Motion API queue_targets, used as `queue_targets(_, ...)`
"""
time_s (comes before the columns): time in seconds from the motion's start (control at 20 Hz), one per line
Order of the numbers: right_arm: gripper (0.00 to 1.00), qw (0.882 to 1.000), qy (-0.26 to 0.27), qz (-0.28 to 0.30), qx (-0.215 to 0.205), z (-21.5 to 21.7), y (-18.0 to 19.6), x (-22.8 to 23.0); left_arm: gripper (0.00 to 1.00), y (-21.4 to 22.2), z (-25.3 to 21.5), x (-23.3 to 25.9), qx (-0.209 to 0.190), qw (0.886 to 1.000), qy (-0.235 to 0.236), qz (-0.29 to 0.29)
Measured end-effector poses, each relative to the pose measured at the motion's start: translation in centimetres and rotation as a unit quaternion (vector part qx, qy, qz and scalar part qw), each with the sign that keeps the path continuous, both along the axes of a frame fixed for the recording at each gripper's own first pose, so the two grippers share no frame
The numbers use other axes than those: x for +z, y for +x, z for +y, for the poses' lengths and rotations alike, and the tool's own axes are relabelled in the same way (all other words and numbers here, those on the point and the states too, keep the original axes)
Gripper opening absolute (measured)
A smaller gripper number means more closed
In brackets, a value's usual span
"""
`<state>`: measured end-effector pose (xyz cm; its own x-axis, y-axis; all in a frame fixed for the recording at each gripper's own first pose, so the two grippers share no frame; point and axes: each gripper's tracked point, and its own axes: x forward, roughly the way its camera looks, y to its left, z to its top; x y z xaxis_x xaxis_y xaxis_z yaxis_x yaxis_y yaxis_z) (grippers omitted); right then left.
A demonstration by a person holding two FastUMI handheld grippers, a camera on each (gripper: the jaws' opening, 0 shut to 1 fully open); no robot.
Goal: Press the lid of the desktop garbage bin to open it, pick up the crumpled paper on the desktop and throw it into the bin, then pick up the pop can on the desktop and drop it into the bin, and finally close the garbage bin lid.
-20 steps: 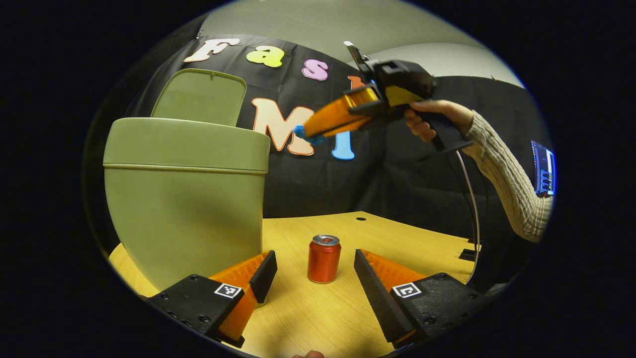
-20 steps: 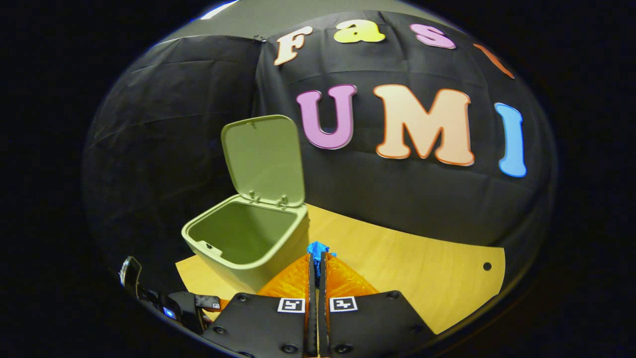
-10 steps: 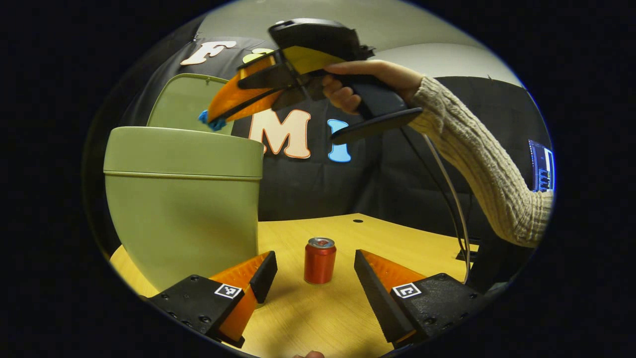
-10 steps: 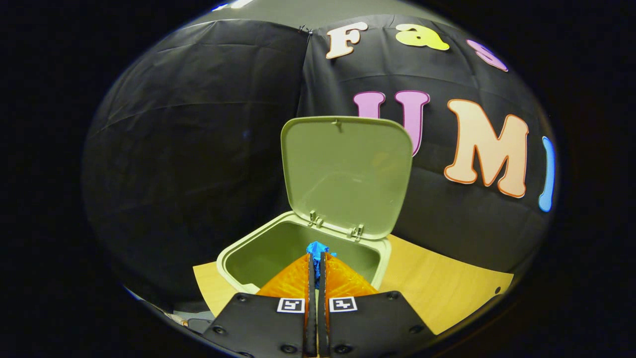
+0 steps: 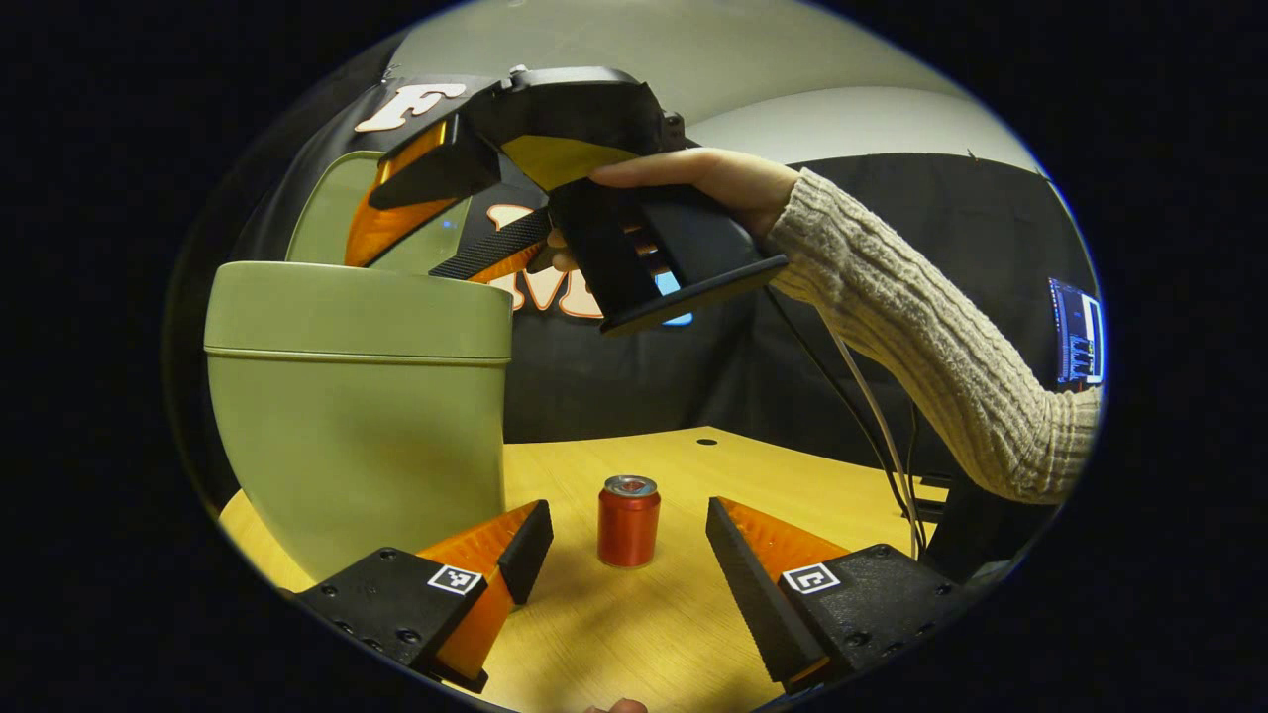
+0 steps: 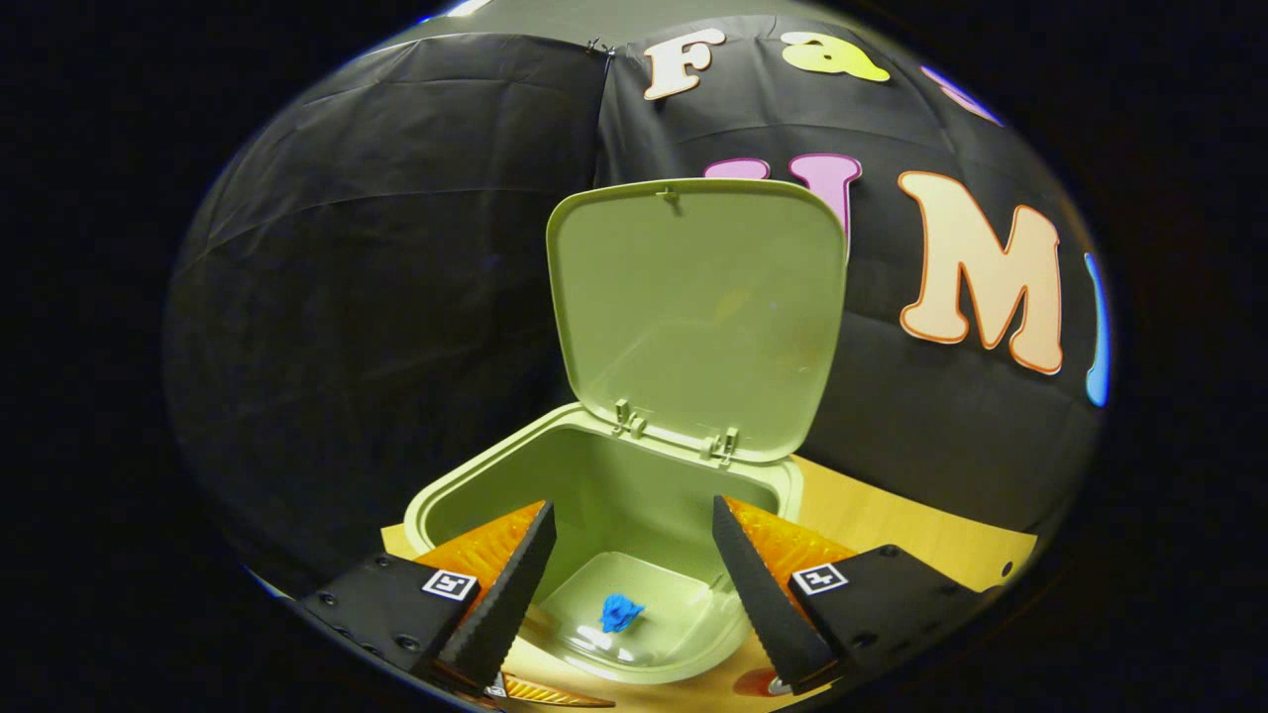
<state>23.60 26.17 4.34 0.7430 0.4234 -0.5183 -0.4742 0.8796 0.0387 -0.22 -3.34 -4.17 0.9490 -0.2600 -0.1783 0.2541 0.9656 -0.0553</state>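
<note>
Lid: the lid stands wide open on its hinges, so the pressing step looks done.
Paper: the crumpled paper lies on the floor of the garbage bin — that throw looks finished!
Right gripper: the right gripper hovers over the bin's mouth, fingers spread apart, holding nothing.
Pop can: the pop can stands upright on the counter, just beside the bin, untouched.
Left gripper: the left gripper sits low at the counter, fingers released, with the can framed between them but farther off.
Left to do: grab the can, drop it in, then shut the lid.
</note>
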Motion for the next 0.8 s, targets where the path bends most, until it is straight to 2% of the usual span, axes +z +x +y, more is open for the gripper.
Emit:
queue_targets(0.25,0.98,1.0,0.008,-0.02,-0.021,-4.2,-0.8,1.4,0.94,-0.2,-0.4,0.0,-0.004,1.0,0.0,0.0)
queue_targets(0.5,0.98,0.995,-0.014,-0.053,-0.088,-13.3,-2.4,2.6,0.94,-0.3,-1.0,-0.2,-0.01,1.0,0.006,0.004)
queue_targets(0.8,0.98,0.986,-0.021,-0.077,-0.145,-22.0,-7.4,1.9,0.94,-0.1,-1.9,-0.5,-0.018,1.0,0.014,0.006)
